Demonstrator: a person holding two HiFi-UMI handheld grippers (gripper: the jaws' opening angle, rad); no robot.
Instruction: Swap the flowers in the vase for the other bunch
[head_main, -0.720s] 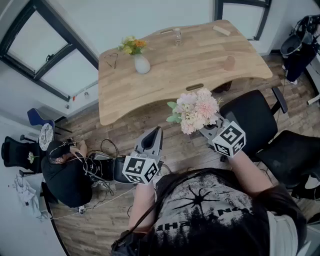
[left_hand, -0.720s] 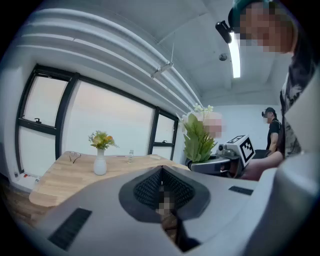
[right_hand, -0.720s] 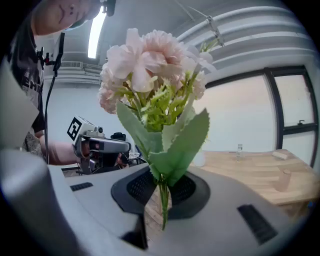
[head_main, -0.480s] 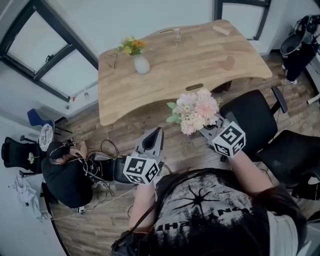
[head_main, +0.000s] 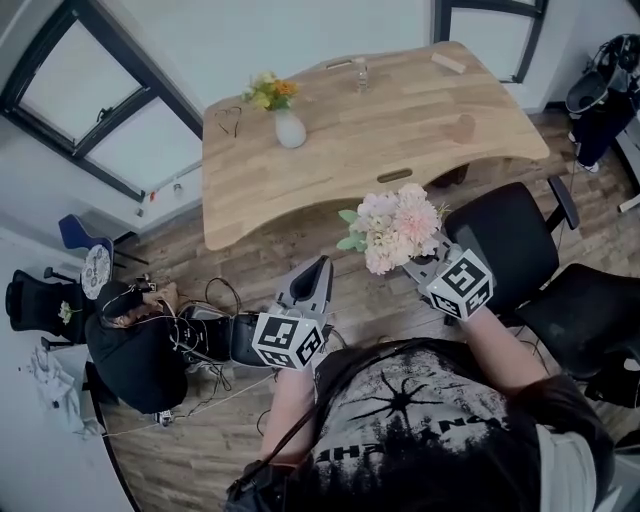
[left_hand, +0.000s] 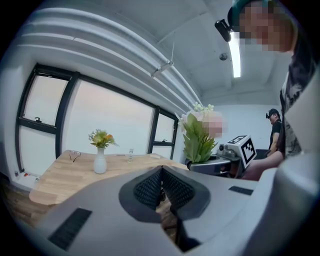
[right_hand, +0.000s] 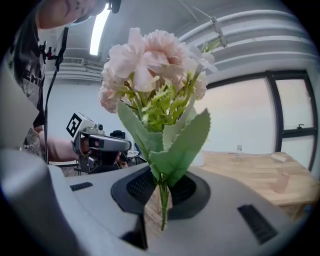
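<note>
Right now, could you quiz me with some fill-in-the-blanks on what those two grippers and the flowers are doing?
The right gripper is shut on the ___ bunch.
The left gripper is shut, holding ___.
The vase of yellow flowers stands ___ on the table.
Missing: pink; nothing; upright.

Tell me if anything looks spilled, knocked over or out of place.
Nothing spilled; the vase stands upright on the table. Only a tangle of cables lies loose on the floor.
</note>
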